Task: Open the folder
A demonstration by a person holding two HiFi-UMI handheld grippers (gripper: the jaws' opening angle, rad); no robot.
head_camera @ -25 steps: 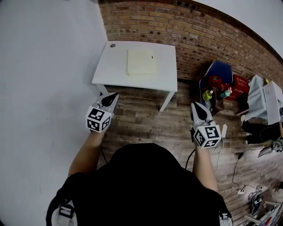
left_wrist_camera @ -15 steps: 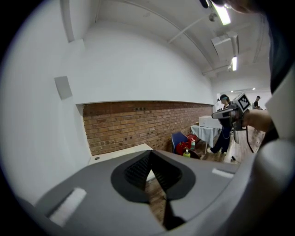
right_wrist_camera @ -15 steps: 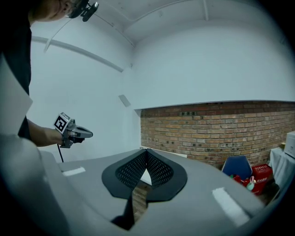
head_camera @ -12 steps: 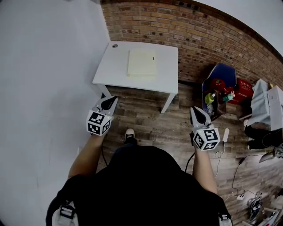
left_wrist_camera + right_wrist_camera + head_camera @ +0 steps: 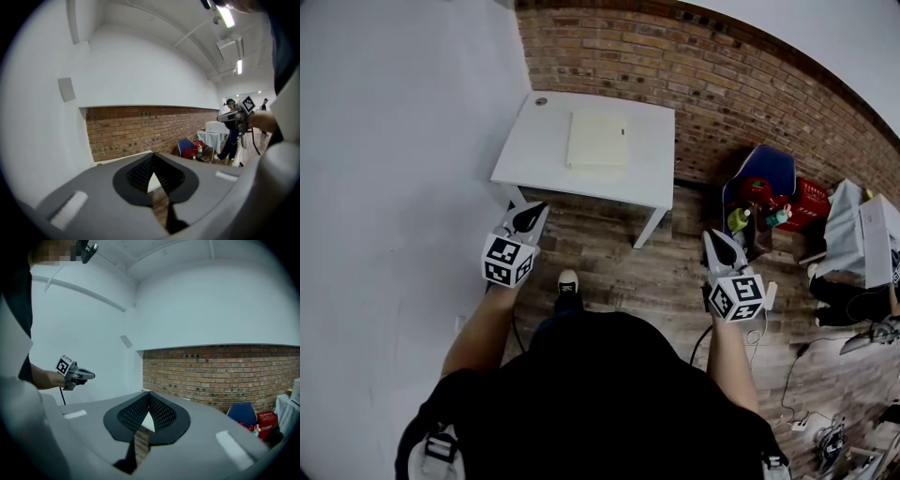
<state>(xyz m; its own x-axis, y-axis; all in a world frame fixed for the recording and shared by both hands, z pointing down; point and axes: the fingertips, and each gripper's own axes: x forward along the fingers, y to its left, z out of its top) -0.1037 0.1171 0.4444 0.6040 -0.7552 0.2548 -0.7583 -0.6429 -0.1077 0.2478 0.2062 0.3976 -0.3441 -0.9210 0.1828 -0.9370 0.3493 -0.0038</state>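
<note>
While the person stood on the plank floor (image 5: 609,248) facing one brick wall (image 5: 722,70), with one plain white wall (image 5: 394,141) running along the left, a single white table (image 5: 534,150) sat in the corner where the two walls met. Off to the right stood one cloth-draped table (image 5: 847,230), then one blue chair (image 5: 766,161) and one red basket (image 5: 813,190) close against the brickwork, all clear of the path to the white table. One pale folder (image 5: 598,141) lay flat and closed on the white table, about mid-top and nearer the brick wall. Both grippers were held level over the floor, well apart from the table, with only floorboards between them and it. The left gripper (image 5: 538,206) had its jaws pressed together on nothing, and the right gripper (image 5: 712,235) was likewise closed and empty. One shoe (image 5: 567,280) showed between them. By the chair stood what looked like two bottles (image 5: 740,202), though the view was too small to be sure. One round dark spot (image 5: 541,101) marked the table's far left corner.
</note>
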